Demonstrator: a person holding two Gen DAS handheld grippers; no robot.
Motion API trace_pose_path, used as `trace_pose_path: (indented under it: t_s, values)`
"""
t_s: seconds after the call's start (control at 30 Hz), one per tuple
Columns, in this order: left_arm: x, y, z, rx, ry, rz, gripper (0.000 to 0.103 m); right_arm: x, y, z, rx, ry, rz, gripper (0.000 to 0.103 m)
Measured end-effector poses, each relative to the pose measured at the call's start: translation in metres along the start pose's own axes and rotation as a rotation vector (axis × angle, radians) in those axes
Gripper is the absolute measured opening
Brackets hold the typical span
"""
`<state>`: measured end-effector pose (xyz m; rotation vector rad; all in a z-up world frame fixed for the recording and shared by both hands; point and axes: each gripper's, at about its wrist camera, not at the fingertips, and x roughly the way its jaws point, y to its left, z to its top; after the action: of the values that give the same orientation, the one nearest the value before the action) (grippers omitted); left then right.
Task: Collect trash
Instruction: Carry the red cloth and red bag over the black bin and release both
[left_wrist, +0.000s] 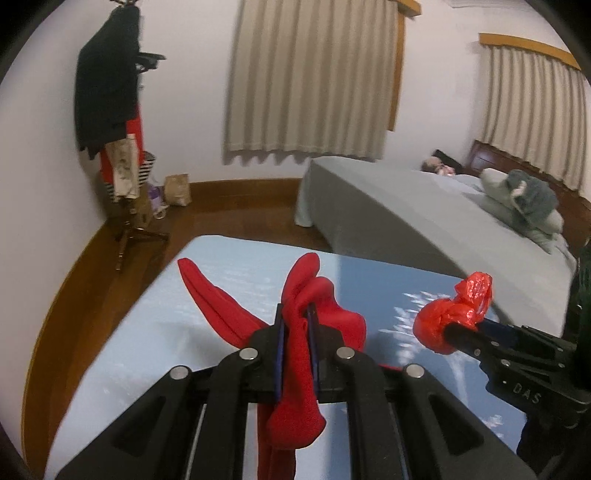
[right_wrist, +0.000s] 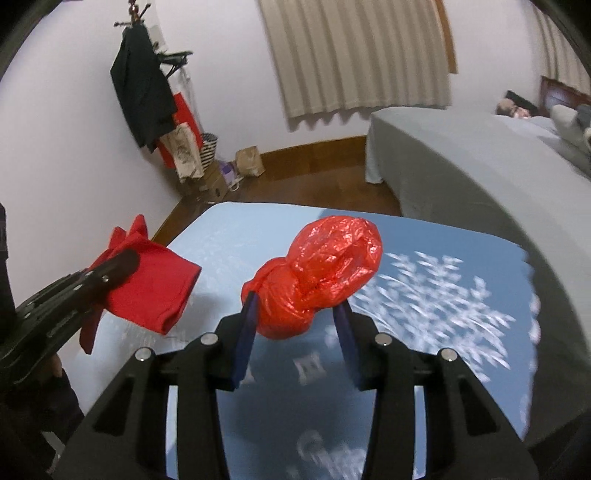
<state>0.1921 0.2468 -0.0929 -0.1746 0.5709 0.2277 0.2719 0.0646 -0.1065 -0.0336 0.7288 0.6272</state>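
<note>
The left claw (left_wrist: 295, 325) is clamped tight on a red cloth (left_wrist: 295, 369), its two blue pads pinching a bunched fold while the rest of the fabric spills up past the fingertips and hangs down beneath them. From the right wrist view the same cloth (right_wrist: 147, 288) sits lifted off the tabletop (right_wrist: 229, 236), draped over the left claw's black fingers at the left edge.

The right claw (right_wrist: 295, 317) grips a knotted red plastic bag (right_wrist: 321, 269), a crinkled, shiny bundle that bulges out above the pads. The narrow lower part of the bag sits between the blue pads; the left pad presses against it, and the right pad appears to touch its edge, though motion blur makes that contact hard to confirm. In the left wrist view the bag (left_wrist: 454, 317) is held at the tip of the right claw, raised above the surface.

The tabletop (left_wrist: 147, 350) carries a light blue cover with a darker blue panel printed in white. Beyond it stands a bed (left_wrist: 406, 214) with grey sheets, a coat stand (left_wrist: 122, 129) hung with dark clothing, and beige curtains (left_wrist: 314, 74) along the wall.
</note>
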Motion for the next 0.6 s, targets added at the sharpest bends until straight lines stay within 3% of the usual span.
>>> trace_pose_path:
  t_s: [0.6]
  values:
    - [-0.104, -0.157, -0.027, 0.145, -0.019, -0.272, 0.011, -0.202, -0.068, -0.084, 0.105, -0.101, -0.217, 0.04]
